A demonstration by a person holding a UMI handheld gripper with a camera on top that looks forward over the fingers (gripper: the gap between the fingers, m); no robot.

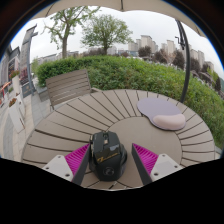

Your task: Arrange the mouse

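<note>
A black computer mouse (107,155) with small gold markings lies on a round wooden slatted table (70,125). It sits between my gripper's (111,160) two fingers. The left magenta pad (78,158) is close against the mouse's left side. The right pad (145,158) stands a little off its right side. The gripper is open and the mouse rests on the table. A pale lilac mouse mat with a raised wrist rest (165,113) lies on the table beyond the fingers, to the right.
A wooden slatted chair (68,88) stands at the table's far left edge. A green hedge (140,72) runs behind the table, with trees and buildings beyond. The table's rim curves round on the right (205,140).
</note>
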